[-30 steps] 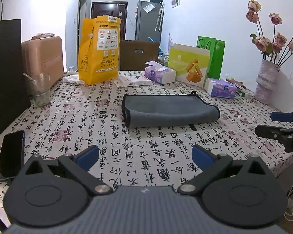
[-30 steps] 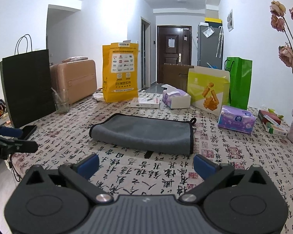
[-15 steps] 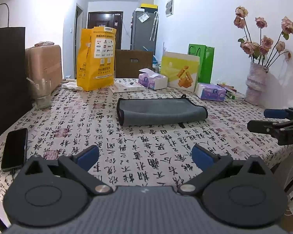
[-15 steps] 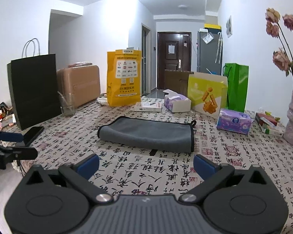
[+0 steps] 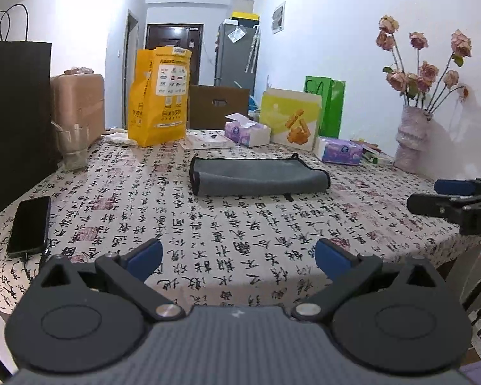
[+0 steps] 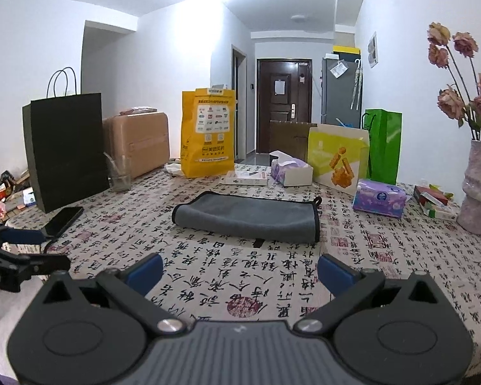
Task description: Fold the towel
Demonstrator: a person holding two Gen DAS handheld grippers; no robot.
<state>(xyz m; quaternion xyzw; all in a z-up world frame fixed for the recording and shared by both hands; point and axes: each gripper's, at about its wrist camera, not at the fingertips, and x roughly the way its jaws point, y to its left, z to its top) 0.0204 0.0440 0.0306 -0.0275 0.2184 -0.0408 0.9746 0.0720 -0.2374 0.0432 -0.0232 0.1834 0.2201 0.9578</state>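
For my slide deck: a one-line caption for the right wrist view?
Open right gripper facing a folded grey towel on the patterned tablecloth.

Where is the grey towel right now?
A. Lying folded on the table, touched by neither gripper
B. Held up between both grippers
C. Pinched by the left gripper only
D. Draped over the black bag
A: the towel lies folded on the table, while the left gripper and right gripper are open and short of it.
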